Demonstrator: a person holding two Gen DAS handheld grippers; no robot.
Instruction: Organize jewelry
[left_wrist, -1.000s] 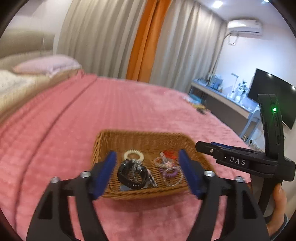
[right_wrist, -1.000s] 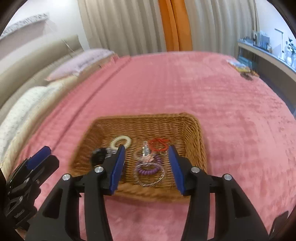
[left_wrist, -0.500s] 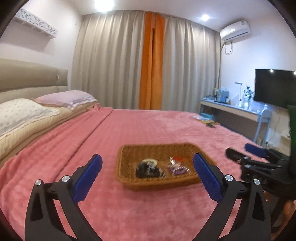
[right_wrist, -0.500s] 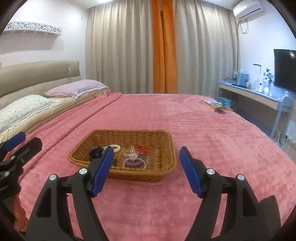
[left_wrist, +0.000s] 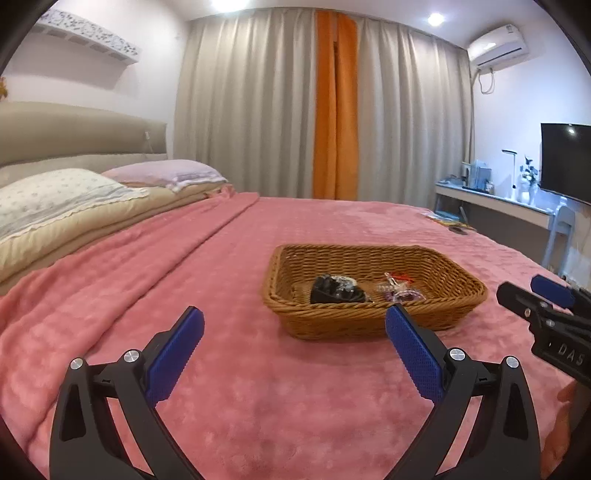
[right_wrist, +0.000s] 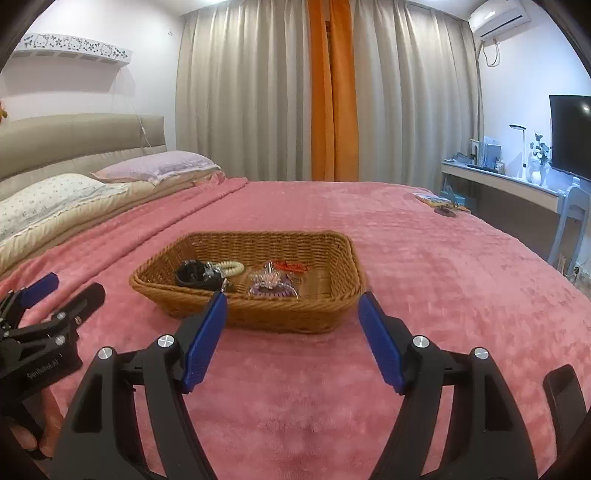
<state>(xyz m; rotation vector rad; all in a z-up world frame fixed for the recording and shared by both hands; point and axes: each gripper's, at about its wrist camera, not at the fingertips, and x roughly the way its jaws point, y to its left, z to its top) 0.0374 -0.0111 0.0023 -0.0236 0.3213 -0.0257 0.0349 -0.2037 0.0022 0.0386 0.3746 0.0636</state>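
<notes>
Woven wicker basket, tangled jewelry inside, pink blanket

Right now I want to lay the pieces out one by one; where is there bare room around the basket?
The pink blanket is bare right of the woven wicker basket, and between its near wall and the open right tongs. The blanket toward the pillows is bare too. Crowded: the basket's floor, with its black band and purple coil.
</notes>
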